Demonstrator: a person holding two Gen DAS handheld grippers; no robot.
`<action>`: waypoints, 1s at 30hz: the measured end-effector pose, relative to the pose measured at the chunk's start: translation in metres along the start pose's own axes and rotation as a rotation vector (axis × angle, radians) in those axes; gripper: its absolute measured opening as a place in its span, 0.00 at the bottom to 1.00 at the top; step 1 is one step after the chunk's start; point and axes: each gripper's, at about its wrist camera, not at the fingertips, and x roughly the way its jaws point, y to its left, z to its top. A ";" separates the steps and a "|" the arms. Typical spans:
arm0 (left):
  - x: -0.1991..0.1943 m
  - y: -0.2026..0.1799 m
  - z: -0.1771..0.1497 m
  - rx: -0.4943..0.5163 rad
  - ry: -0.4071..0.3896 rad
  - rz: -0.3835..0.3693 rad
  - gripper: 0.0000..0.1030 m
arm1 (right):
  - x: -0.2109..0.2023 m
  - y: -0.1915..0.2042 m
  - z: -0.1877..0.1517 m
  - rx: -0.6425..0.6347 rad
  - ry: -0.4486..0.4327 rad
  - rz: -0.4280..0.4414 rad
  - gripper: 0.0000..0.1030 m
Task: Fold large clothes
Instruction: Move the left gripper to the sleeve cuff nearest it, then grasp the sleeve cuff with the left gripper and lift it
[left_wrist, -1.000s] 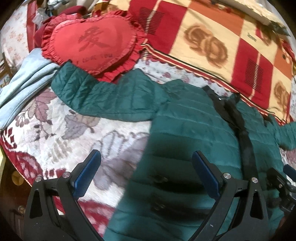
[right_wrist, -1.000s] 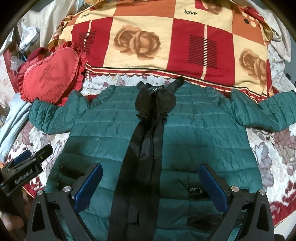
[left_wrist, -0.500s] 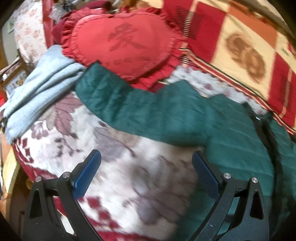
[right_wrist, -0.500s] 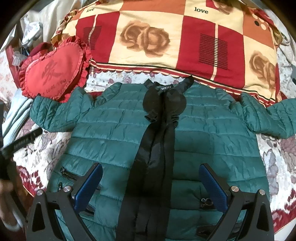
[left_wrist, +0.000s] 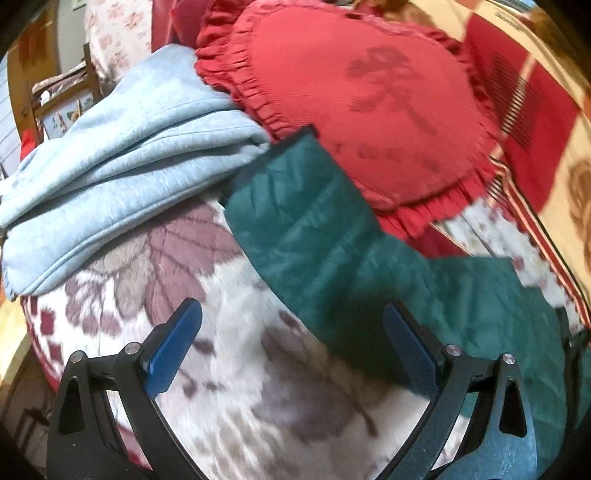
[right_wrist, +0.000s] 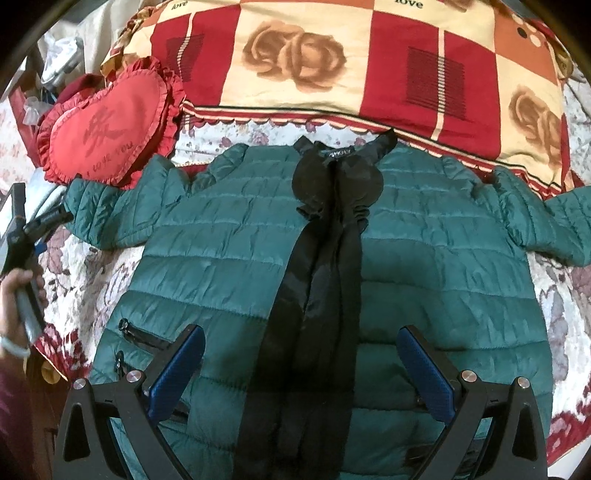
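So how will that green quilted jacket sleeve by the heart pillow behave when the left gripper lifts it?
The sleeve looks puffy and thin-shelled: probably light and floppy, draping from the open left gripper. Its sheen suggests it's slippery. The jacket body will likely drag along.

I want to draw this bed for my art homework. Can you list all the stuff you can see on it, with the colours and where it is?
puffer jacket: one, dark green with a black front strip, spread flat on the bed, sleeves out to both sides
heart cushion: one, red with frills, by the jacket's left sleeve cuff, overlapping it
folded cloth: one, light blue, left of the cushion
checked blanket: one, red, cream and orange with roses, beyond the collar
floral bedspread: one, white with purple flowers, under everything
left gripper: one, black with blue pads, open, near the left sleeve
right gripper: one, black with blue pads, open, over the jacket's hem
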 end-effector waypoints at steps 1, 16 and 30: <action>0.005 0.005 0.005 -0.011 -0.008 0.009 0.96 | 0.002 0.000 0.000 0.005 0.010 0.003 1.00; 0.074 0.021 0.043 -0.058 -0.039 0.082 0.82 | 0.013 0.014 0.003 -0.008 0.068 0.051 1.00; 0.053 0.011 0.046 -0.029 -0.031 -0.055 0.12 | 0.011 0.009 -0.001 0.016 0.075 0.060 1.00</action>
